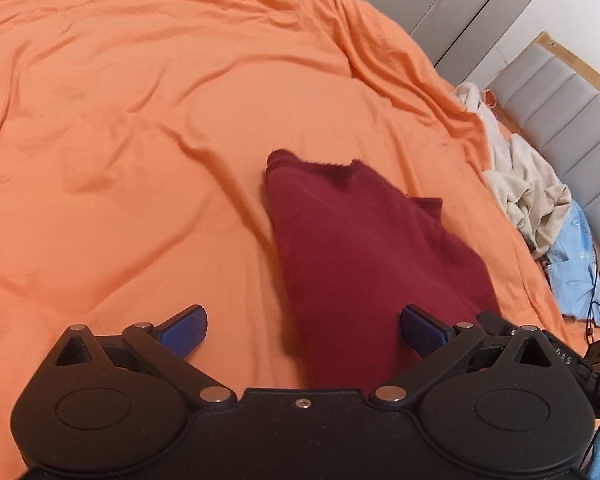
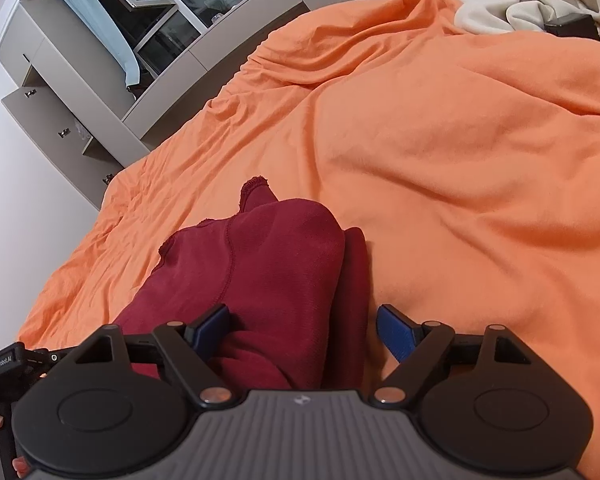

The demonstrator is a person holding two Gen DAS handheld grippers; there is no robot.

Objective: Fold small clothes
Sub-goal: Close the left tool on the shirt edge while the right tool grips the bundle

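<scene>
Orange bedsheet (image 1: 140,120) under maroon garment (image 2: 260,264); left tool (image 1: 302,330) agape, empty; right tool (image 2: 304,328) spread, straddling cloth, not pinching. Risks bunching fold if dragged.

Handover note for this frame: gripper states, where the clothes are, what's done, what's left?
Left gripper: open, nothing between the pads, the dark red garment just ahead of it.
Right gripper: jaws wide, garment bunched between them; the right pad is clear of the cloth, so no grip.
Garment lies on the orange bedcover, partly folded, one layer doubled over.
Cream clothes heaped at the bed's edge, untouched.
Left: finish and flatten the red fold, then the heap.
</scene>
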